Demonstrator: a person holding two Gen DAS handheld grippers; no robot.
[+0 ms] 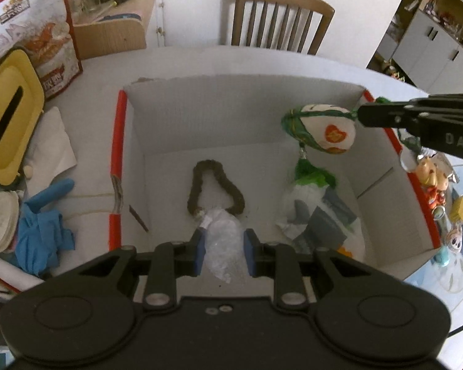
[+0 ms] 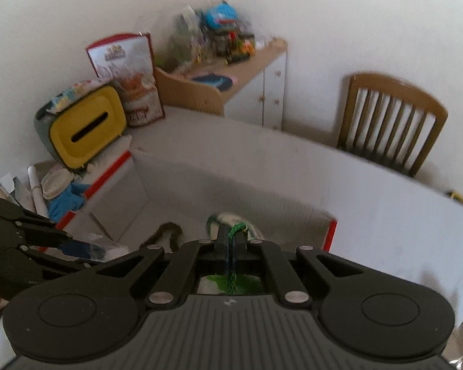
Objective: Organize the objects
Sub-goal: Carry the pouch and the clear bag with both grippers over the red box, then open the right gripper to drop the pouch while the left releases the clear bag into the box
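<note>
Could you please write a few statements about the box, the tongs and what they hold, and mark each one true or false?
1. The left tongs grip a clear plastic bag. True.
2. The right tongs are open and hold nothing. False: they are shut on the green cord of a white egg-shaped ornament.
3. The ornament hangs above the white box. True.
4. The brown loop lies outside the box. False: it lies on the box floor.
5. A yellow tissue holder stands left of the box. True.
</note>
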